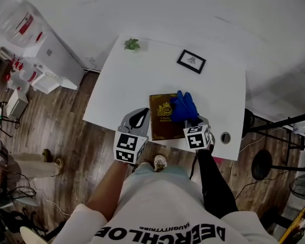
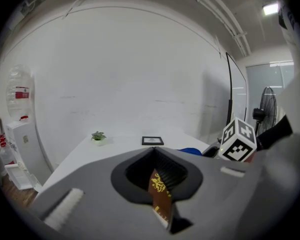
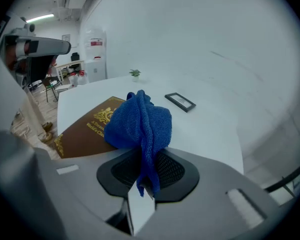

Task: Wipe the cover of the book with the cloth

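So a brown hardcover book (image 1: 160, 122) with a gold crest is laid flat near the front edge of the white tabletop (image 1: 142, 80), cover up. The book's left edge is clamped by the left claw (image 1: 141, 117); in the left gripper view the brown cover with its gold print is seen pinched right between the jaws, which are closed down onto it.

A blue cloth (image 1: 184, 107) is gripped by the right claw (image 1: 193, 120). In the right gripper view, a tail of the cloth is squeezed between the jaws and the rest is bunched up in front of them. The bundle is rested on the upper right part of the cover, partly hanging past the book's far right corner.

Further back on the tabletop, a small potted plant (image 1: 131, 44) can be spotted near the far left corner, and a black picture frame (image 1: 191, 61) is lying flat, well apart from the book.
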{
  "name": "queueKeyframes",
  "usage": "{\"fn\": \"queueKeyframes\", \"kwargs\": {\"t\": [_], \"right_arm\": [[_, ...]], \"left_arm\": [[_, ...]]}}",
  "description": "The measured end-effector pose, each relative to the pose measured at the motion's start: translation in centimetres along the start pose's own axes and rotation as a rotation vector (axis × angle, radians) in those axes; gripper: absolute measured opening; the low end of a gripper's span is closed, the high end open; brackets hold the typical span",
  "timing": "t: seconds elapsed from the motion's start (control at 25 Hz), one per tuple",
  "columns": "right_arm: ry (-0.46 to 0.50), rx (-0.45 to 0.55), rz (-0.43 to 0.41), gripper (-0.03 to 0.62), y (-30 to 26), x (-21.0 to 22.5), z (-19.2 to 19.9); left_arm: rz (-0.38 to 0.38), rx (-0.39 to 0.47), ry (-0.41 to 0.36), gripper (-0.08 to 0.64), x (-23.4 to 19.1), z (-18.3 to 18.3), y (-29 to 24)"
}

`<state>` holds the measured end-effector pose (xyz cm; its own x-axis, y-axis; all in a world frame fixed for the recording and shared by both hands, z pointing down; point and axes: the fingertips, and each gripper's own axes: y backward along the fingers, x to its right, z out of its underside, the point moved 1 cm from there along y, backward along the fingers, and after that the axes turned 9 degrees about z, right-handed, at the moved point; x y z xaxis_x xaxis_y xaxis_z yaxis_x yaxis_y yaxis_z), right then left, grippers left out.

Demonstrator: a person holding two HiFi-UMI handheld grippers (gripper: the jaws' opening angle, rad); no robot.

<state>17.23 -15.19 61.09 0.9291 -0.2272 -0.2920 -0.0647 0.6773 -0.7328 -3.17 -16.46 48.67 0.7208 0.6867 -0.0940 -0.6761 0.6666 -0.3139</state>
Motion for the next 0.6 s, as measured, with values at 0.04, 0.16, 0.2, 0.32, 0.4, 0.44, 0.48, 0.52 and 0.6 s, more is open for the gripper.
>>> {"fn": "queueKeyframes", "kwargs": {"t": [0.04, 0.16, 0.2, 0.32, 0.4, 0.44, 0.48, 0.52, 0.6], "right_arm": [[-0.015, -0.012, 0.013, 0.069, 0.0, 0.7, 0.5], [-0.044, -0.001, 0.030, 0.069, 0.4, 1.8, 0.9], [-0.053, 0.027, 0.027, 0.069, 0.7, 1.9, 0.5], [-0.052, 0.160, 0.003, 0.069, 2.1, 1.4, -2.1], [-0.026, 0.253, -0.024, 0.069, 3.7, 0.5, -4.7], [-0.012, 0.295, -0.042, 0.069, 4.5, -0.2, -6.0], [0.003, 0.336, -0.065, 0.069, 5.3, -1.0, -7.1], [0.017, 0.375, -0.092, 0.069, 6.0, -1.9, -8.1], [0.048, 0.445, -0.160, 0.069, 7.3, -4.2, -9.5]], "left_arm": [[0.007, 0.000, -0.002, 0.057, 0.3, -0.1, -0.2], [0.021, 0.003, -0.007, 0.057, 0.8, -0.3, -0.6], [0.023, 0.004, -0.008, 0.057, 1.0, -0.4, -0.7], [0.025, 0.009, -0.011, 0.057, 1.0, -0.5, -0.6], [0.019, 0.012, -0.010, 0.057, 0.9, -0.6, -0.2], [0.014, 0.014, -0.009, 0.057, 0.8, -0.6, 0.0], [0.008, 0.015, -0.007, 0.057, 0.6, -0.6, 0.3], [0.000, 0.015, -0.005, 0.057, 0.3, -0.5, 0.7], [-0.016, 0.015, -0.002, 0.057, -0.2, -0.2, 1.4]]}}
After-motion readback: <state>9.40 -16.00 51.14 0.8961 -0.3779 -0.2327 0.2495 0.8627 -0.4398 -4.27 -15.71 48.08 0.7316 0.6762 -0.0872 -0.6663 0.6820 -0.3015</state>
